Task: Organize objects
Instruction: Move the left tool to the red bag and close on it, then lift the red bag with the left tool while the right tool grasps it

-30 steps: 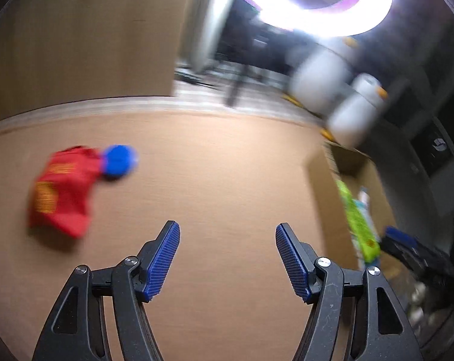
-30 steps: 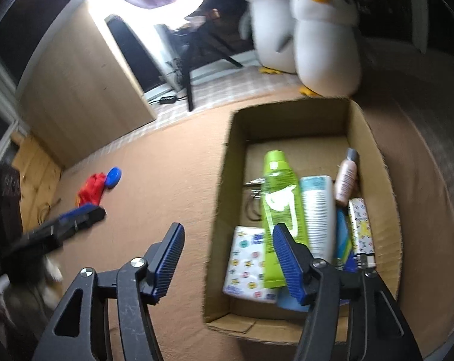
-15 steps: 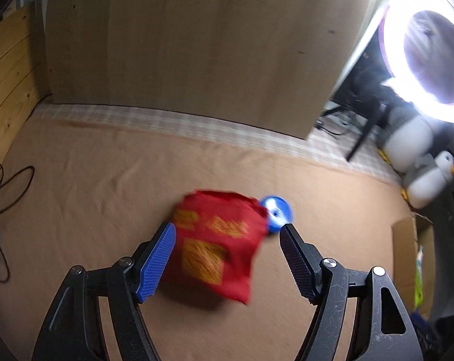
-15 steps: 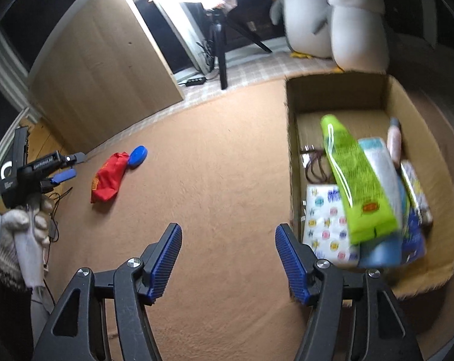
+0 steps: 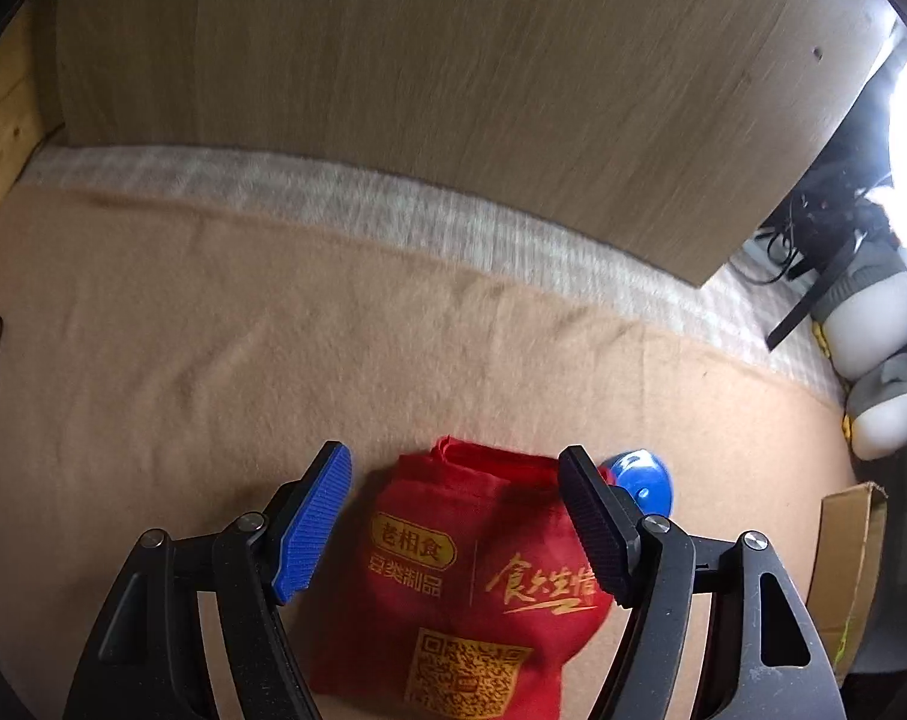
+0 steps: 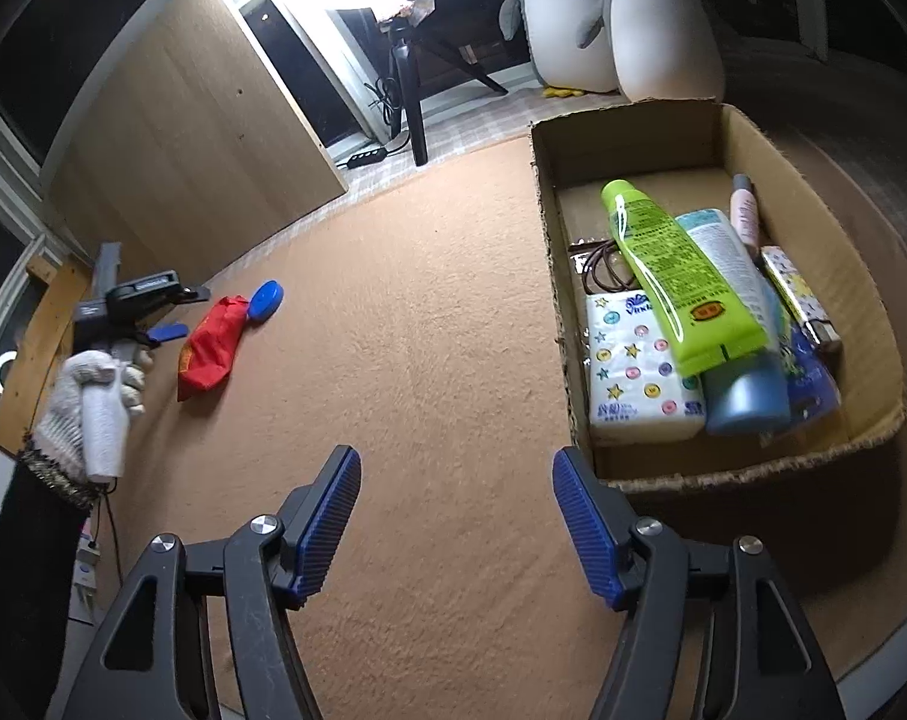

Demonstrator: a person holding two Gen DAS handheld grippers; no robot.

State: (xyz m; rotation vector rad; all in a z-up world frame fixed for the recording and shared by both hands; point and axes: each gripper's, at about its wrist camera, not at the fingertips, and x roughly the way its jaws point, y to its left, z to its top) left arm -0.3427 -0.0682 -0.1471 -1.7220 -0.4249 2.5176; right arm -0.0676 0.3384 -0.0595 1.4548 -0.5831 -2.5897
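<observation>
A red snack packet with gold print lies on the tan carpet, with a blue round lid just beyond its right corner. My left gripper is open, its jaws either side of the packet, above it. In the right wrist view the packet and lid lie far left, with the left gripper beside them. My right gripper is open and empty over bare carpet, left of the cardboard box, which holds a green tube, a tissue pack and several other items.
A wooden panel stands behind the carpet's far edge. Two plush penguins, a ring light and a tripod stand beyond the box. A power strip and cables lie near the tripod.
My left gripper has swung left and dropped close over the red packet, which now sits between its jaws. My right gripper has pulled back left from the box.
</observation>
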